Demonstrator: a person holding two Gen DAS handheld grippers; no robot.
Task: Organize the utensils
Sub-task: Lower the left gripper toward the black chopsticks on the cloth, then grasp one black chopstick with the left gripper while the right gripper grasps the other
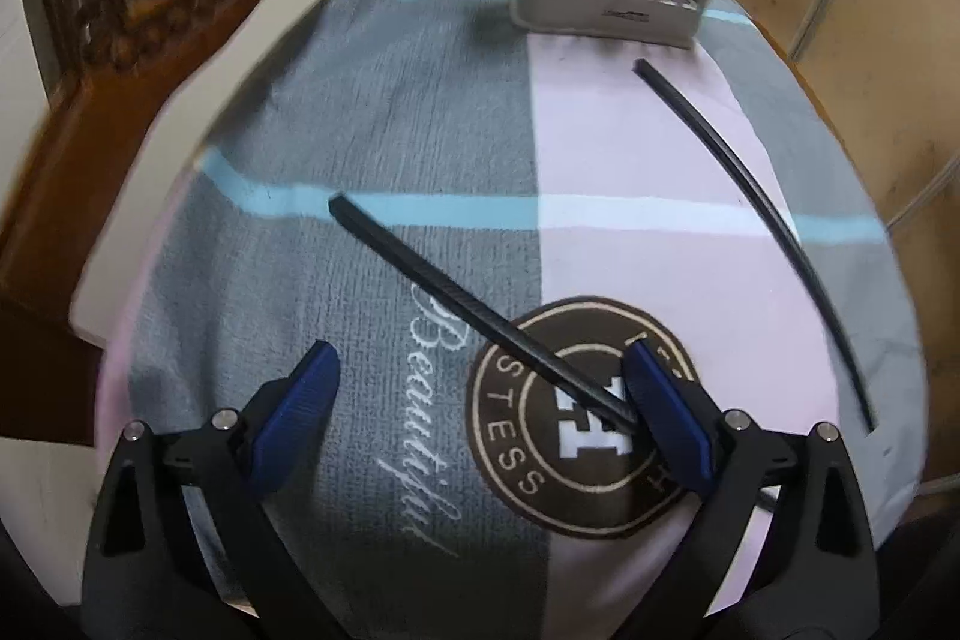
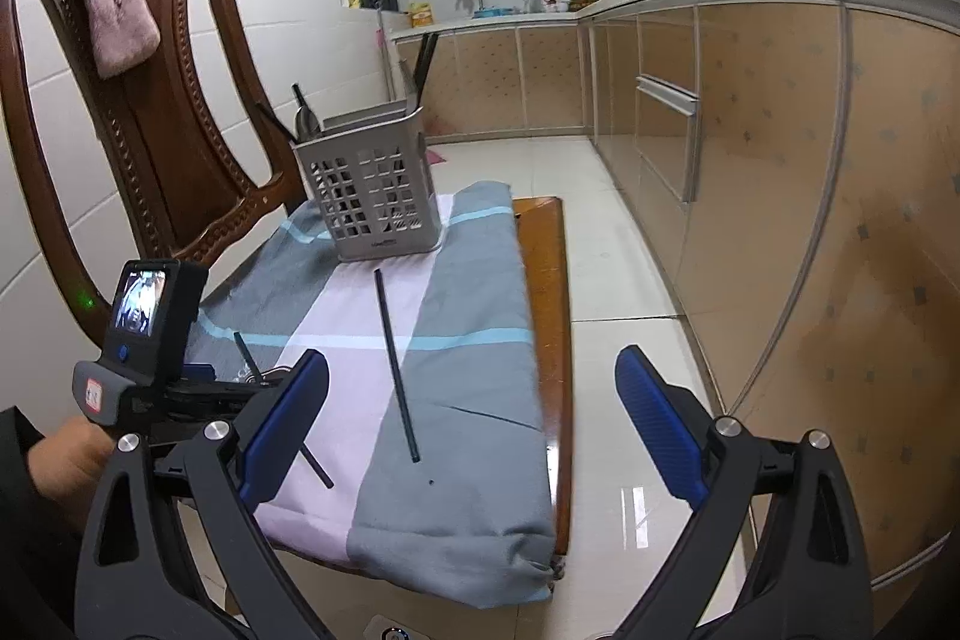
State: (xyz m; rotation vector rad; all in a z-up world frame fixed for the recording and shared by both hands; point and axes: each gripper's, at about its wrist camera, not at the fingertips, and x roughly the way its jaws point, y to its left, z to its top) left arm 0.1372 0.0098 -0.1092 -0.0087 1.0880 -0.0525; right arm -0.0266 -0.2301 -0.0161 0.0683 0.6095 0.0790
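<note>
Left hand-held gripper [image 1: 480, 418] low, spread over chopstick [image 1: 474, 307], perhaps touching

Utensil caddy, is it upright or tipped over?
Upright. The grey utensil caddy stands on its base on the cloth, with utensil handles sticking up from its open top.

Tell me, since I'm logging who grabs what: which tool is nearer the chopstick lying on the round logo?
Left. The left tool straddles that chopstick, one finger against its near end. The right tool hangs open off the cloth's front-right edge.
</note>
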